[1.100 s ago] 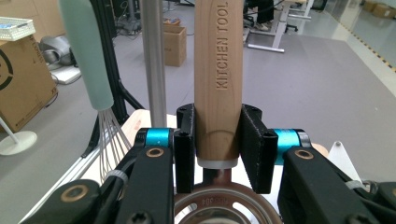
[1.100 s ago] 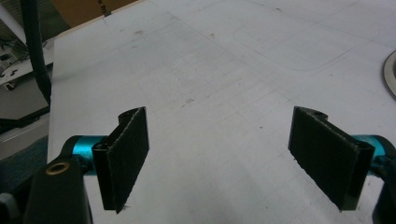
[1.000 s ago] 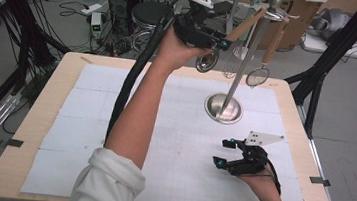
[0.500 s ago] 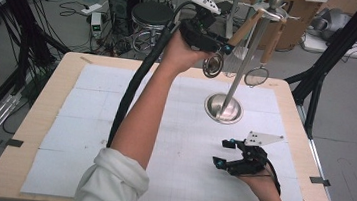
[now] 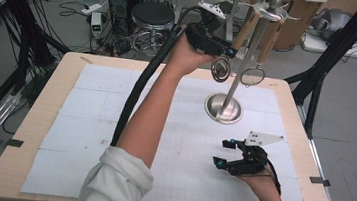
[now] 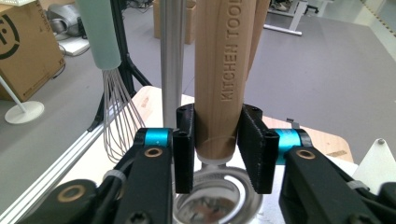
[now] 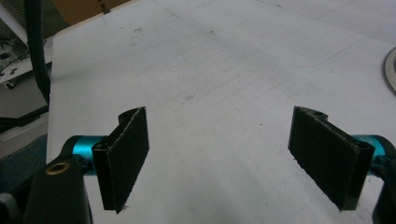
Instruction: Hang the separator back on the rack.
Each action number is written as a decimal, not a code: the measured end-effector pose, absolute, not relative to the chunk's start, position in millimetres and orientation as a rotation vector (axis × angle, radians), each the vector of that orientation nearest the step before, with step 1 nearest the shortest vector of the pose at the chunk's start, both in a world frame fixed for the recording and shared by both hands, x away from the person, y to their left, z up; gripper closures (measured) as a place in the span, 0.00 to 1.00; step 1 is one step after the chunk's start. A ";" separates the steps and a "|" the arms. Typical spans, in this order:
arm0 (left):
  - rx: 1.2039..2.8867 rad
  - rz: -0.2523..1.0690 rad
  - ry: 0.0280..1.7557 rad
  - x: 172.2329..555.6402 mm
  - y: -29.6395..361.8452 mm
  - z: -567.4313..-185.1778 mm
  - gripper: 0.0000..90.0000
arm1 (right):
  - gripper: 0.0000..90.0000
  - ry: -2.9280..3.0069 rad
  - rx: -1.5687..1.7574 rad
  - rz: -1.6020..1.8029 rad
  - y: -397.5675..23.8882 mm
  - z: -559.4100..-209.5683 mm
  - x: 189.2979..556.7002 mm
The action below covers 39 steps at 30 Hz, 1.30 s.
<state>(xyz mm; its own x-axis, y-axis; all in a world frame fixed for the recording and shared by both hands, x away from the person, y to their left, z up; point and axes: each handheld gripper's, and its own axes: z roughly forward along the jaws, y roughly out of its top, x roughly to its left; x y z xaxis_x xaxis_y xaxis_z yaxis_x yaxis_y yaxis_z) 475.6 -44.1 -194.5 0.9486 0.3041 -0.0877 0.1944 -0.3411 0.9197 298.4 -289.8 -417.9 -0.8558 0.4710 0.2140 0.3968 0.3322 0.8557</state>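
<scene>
Wooden-handled small metal strainer (image 6: 219,79) hangs on the tall steel utensil stand (image 5: 240,72) at the table's far side, its handle between the left gripper (image 6: 217,149)'s pads. Those jaws have just been easing apart, with a sliver of gap on the right. I'd judge the hanging done; next, back away cleanly. The right gripper (image 7: 229,163) rests wide and empty over the white mat (image 7: 224,70).

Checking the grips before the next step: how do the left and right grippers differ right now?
The left gripper is raised at the rack, its jaws just opening around the wooden handle; the right gripper sits low over the table mat, jaws wide with nothing between them. Both have black pads.
</scene>
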 end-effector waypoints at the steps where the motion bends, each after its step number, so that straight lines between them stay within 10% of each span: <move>1: 1.937 0.119 0.367 475.4 -44.1 -194.7 0.64 | 0.22 2.505 0.815 1.573 -289.8 -417.8 298.5; 39: 1.869 -0.079 0.200 418.5 27.3 -234.4 0.23 | 0.22 2.513 0.791 1.555 -286.2 -418.0 296.7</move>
<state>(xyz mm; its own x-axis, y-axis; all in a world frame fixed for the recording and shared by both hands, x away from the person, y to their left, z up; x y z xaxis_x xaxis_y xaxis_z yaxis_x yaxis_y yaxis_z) 418.5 27.3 -234.4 0.9829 0.0982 -0.1557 0.1780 -0.2906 0.9401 296.7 -286.2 -418.0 -0.8631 0.4659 0.1950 0.3825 0.3509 0.8547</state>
